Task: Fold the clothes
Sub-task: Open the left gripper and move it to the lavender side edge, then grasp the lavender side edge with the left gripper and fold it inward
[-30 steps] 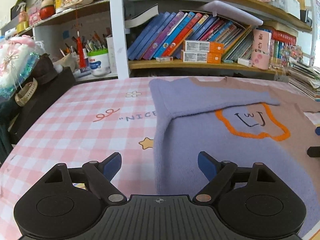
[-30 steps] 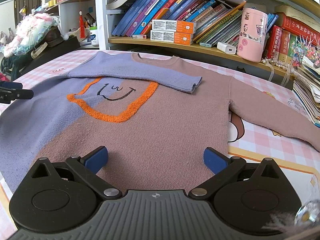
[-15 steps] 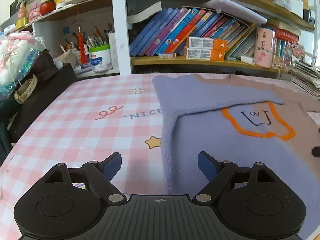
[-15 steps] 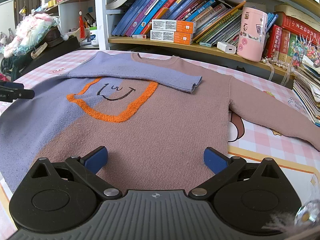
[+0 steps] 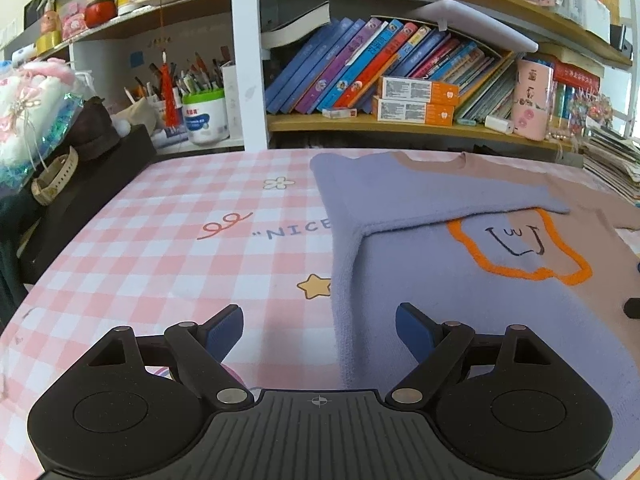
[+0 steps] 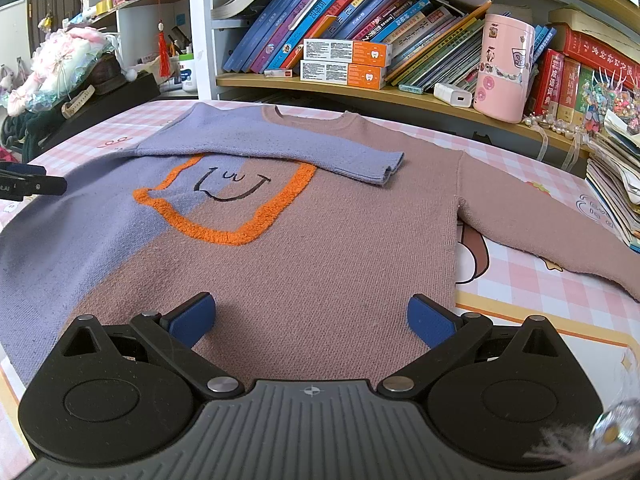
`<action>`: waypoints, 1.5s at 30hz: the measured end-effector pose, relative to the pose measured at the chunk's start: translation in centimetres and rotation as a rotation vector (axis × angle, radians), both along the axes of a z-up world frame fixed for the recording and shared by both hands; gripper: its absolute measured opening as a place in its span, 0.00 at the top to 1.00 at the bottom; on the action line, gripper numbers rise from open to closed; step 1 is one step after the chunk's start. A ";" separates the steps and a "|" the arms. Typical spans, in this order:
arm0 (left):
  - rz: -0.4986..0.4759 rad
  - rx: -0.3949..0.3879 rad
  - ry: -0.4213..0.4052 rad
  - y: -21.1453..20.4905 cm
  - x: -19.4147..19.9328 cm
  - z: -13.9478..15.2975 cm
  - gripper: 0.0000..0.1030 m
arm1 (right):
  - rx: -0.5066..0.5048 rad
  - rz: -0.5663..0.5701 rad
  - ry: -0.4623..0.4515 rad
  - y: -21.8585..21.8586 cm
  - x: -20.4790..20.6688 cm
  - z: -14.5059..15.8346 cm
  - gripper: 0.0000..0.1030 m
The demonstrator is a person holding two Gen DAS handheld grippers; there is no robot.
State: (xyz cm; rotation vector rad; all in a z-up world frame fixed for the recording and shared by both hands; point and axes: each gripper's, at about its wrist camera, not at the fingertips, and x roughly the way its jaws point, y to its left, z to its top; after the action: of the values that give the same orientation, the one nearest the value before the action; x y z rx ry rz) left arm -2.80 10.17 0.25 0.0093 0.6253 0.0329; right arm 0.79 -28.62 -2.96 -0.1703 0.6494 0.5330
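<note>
The sweater [image 6: 320, 240], half lilac and half dusty pink with an orange outline around a stitched smiling face [image 6: 228, 188], lies flat on the pink checked surface [image 5: 180, 248]. Its lilac sleeve [image 6: 280, 148] is folded across the chest, the cuff ending just beyond the face on the pink half, while the pink sleeve [image 6: 540, 224] stretches out over the surface, far off past the right gripper's outer finger. The right gripper [image 6: 312, 318] hovers above the lower pink part of the sweater with its blue-padded fingers [image 6: 192, 318] spread wide and nothing between them but the knit below. The left gripper [image 5: 319, 330] is also spread wide and pinches nothing; the sweater's lilac side edge runs down between its fingers, one fingertip over the checked cloth, the other [image 5: 414, 330] over the lilac knit. In the right wrist view the left gripper's tip shows at the far side, over the sweater's lilac edge. Beyond both sets of fingers a bookshelf [image 6: 360, 88] with leaning books [image 6: 312, 20] and a pink cup [image 6: 504, 68] stands at the back edge of the surface.
</note>
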 end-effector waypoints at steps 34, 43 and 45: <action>-0.057 -0.078 0.000 0.7 -0.3 -0.6 0.38 | 0.018 -0.071 -0.030 -0.8 -0.2 0.3 0.07; -0.092 -0.123 0.002 1.0 -0.1 -1.0 0.59 | 0.028 -0.222 -0.013 -3.6 -1.6 1.2 0.54; -0.103 -0.141 0.001 1.1 0.0 -1.1 0.62 | 0.016 -0.232 -0.005 -3.9 -2.0 1.3 0.56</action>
State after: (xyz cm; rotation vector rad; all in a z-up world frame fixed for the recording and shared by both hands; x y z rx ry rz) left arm -2.78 11.30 -0.82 -0.0944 0.6258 -0.1109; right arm -1.19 -32.52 -1.69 -0.0792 0.6503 0.3144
